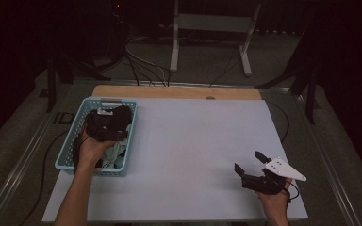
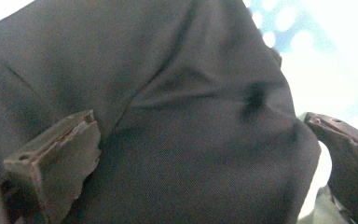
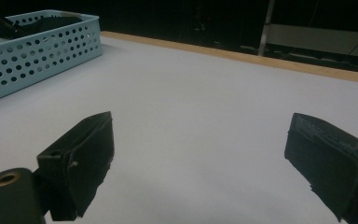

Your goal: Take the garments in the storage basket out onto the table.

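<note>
black cloth [image 2: 177,116] in the blue basket [image 1: 73,136], between the spread, seemingly unclenched jaws of the left claw [image 2: 200,140]

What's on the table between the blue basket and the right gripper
Nothing. In the high view, the white table top lies bare between the blue basket and the right gripper.

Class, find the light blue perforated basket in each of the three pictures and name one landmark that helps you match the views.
High view: the blue basket stands at the left edge of the white table, with dark cloth in it.
Left gripper view: a blurred patch of its blue holed wall at top right, behind the black cloth.
Right gripper view: at top left, its holed side wall facing the camera.
Shared landmark: the basket's round holes.
</note>
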Demonstrator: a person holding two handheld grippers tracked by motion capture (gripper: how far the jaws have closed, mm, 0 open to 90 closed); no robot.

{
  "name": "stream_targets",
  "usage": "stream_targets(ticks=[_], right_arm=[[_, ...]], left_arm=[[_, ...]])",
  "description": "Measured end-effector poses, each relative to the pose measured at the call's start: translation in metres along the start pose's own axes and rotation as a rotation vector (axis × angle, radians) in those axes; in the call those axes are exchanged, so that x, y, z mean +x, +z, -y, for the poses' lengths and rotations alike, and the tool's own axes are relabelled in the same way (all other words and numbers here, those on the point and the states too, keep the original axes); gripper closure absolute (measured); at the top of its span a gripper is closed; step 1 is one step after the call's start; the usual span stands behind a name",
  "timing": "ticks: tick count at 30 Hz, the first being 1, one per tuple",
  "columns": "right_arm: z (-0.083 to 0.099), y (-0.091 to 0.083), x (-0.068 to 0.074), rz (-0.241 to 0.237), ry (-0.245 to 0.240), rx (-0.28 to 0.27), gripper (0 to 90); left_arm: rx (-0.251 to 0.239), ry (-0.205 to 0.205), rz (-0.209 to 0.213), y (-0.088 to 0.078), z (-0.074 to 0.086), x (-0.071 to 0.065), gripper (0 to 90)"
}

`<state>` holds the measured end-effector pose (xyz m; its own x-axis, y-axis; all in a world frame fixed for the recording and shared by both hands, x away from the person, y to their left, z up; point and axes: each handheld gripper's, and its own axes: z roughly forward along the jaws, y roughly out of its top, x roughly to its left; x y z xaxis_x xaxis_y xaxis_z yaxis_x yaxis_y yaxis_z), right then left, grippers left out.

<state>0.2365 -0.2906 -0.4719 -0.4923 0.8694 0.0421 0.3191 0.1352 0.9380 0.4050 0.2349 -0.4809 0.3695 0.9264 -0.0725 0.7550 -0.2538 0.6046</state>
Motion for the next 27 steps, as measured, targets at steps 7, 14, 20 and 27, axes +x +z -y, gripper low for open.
stream_targets(ticks=[7, 14, 20, 27], right_arm=[[0.000, 0.000, 0.000, 0.001, 0.001, 0.000, 7.9], [0.000, 0.000, 0.000, 0.002, -0.001, 0.002, 7.9], [0.000, 0.000, 0.000, 0.006, 0.001, 0.002, 7.9], [0.000, 0.000, 0.000, 0.005, -0.002, 0.004, 7.9]], left_arm=[[0.037, -0.033, -0.040, -0.004, -0.002, 0.001, 28.5], [0.005, -0.054, -0.039, -0.014, -0.002, 0.005, 49.5], [-0.085, -0.090, -0.005, -0.033, -0.002, 0.013, 65.1], [-0.184, -0.125, 0.041, -0.053, -0.004, 0.017, 69.7]])
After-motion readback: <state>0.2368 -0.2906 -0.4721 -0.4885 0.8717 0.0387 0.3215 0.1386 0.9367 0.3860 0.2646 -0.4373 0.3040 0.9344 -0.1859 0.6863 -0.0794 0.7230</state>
